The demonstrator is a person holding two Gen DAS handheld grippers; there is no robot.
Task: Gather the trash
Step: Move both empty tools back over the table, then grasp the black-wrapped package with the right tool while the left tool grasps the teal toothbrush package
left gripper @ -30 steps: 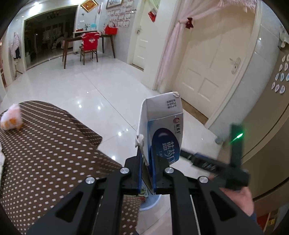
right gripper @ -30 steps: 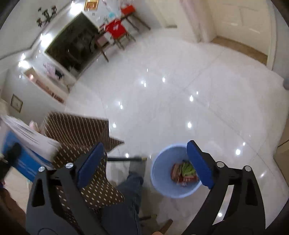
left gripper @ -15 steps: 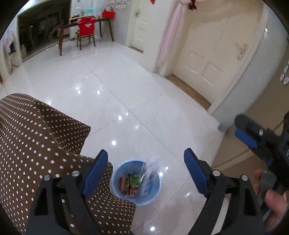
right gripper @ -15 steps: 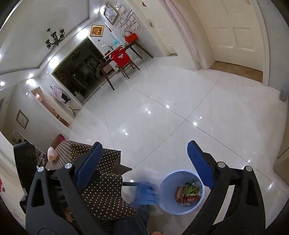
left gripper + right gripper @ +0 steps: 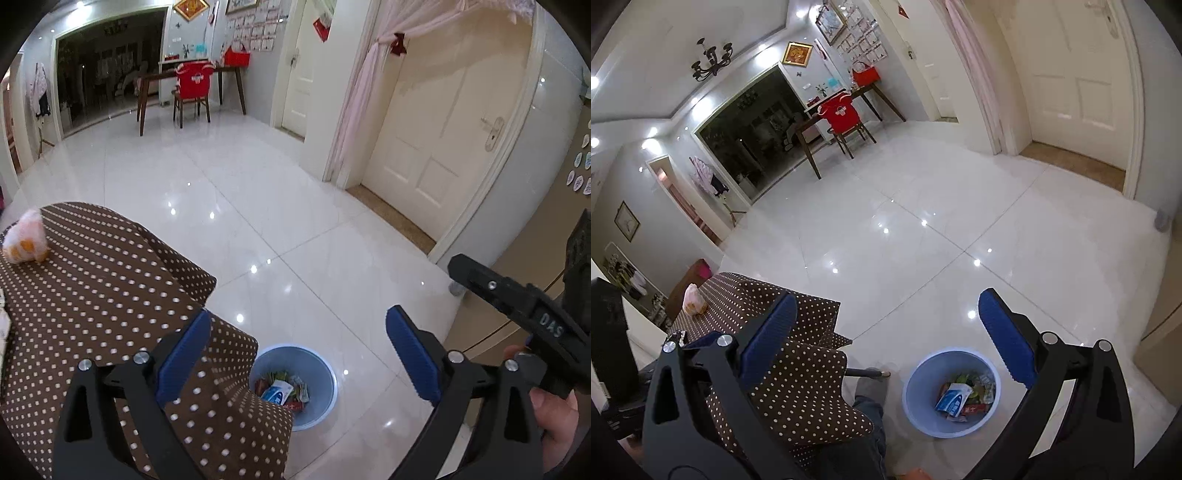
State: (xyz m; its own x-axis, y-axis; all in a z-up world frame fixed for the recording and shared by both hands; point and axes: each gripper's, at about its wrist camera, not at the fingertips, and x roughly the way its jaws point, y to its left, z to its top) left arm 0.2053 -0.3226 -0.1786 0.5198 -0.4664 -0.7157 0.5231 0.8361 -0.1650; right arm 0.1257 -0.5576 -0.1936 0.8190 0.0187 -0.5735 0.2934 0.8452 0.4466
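Note:
A blue-and-white carton (image 5: 277, 393) lies in the light blue bin (image 5: 331, 380) on the white floor, on top of other wrappers. My left gripper (image 5: 297, 315) hangs above the bin beside the table's edge, its jaws opening with nothing between them. In the right wrist view the bin (image 5: 913, 384) with the carton (image 5: 953, 400) sits below my right gripper (image 5: 887, 298), which stands open and empty. A white-and-orange plastic bag (image 5: 24, 243) rests at the far end of the brown dotted tablecloth (image 5: 92, 295).
The right gripper's black body (image 5: 517, 302) and the hand (image 5: 554, 410) holding it show at the right of the left wrist view. A person's leg (image 5: 868, 406) stands between table and bin. A wooden desk and red-covered chair (image 5: 192, 85) stand far back, a white door (image 5: 443, 140) to the right.
The left gripper, shut on the carton a second ago, has opened; the carton fell into the bin. The right gripper has risen, and the bin now looks smaller in its view.

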